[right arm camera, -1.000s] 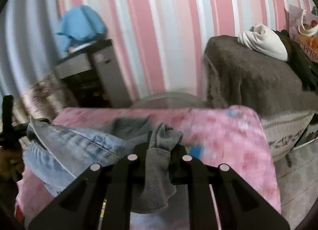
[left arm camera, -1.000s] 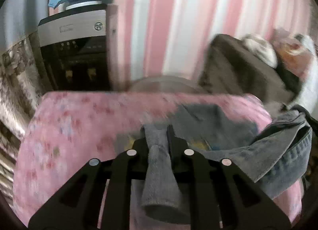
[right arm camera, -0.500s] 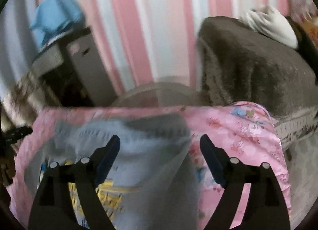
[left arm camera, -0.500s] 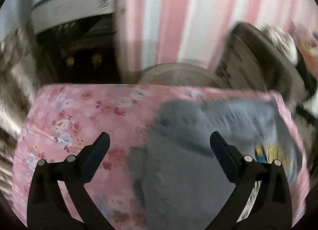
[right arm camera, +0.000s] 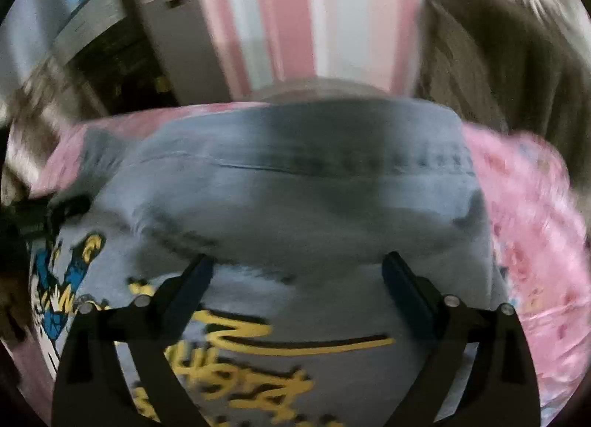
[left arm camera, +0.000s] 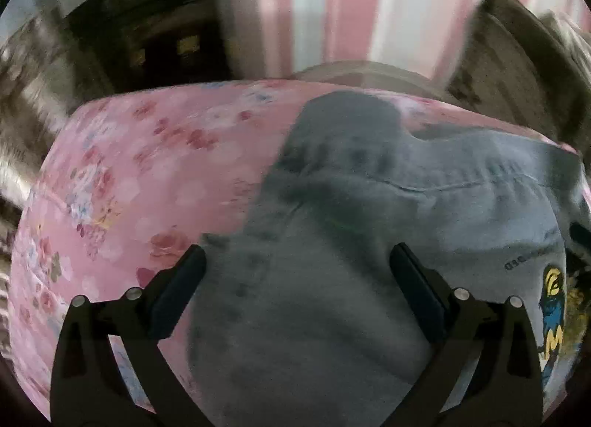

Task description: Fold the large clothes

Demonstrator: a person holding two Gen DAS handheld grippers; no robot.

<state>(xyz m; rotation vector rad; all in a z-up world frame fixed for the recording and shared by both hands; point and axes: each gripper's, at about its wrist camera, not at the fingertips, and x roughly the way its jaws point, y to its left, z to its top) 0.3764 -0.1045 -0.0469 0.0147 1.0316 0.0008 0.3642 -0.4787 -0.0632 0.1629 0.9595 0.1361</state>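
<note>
Left wrist view: left hand-held gripper (left arm camera: 295, 268) points steeply down, jaws spread wide, nothing clamped. Both dark fingers (left arm camera: 177, 290) frame the lower half of the frame, with grey cloth seen in the gap but not pressed by either pad.

The grey garment (left arm camera: 332, 279) lies spread on the pink floral cover (left arm camera: 122, 183) of the bench, filling the centre and right of this view. A seam line runs across its upper right part. A blue and yellow printed figure (left arm camera: 552, 308) shows at the right edge of the frame.

Right wrist view: right hand-held gripper (right arm camera: 297, 272) is likewise tilted down, its jaws opening and already wide. The garment (right arm camera: 295, 205) lies below and between the fingers, not gripped. Yellow lettering (right arm camera: 258, 371) on the cloth sits at lower centre, partly behind the gripper frame; the blue and yellow figure (right arm camera: 62, 279) is at lower left. The pink cover (right arm camera: 535, 242) shows bare at the right side of the frame.

Background, both views blurred: pink and white striped wall (left arm camera: 351, 9) at top centre, a dark cabinet (left arm camera: 147, 31) at upper left, and a brown covered seat (right arm camera: 498, 57) at upper right. Finer detail cannot be read.
</note>
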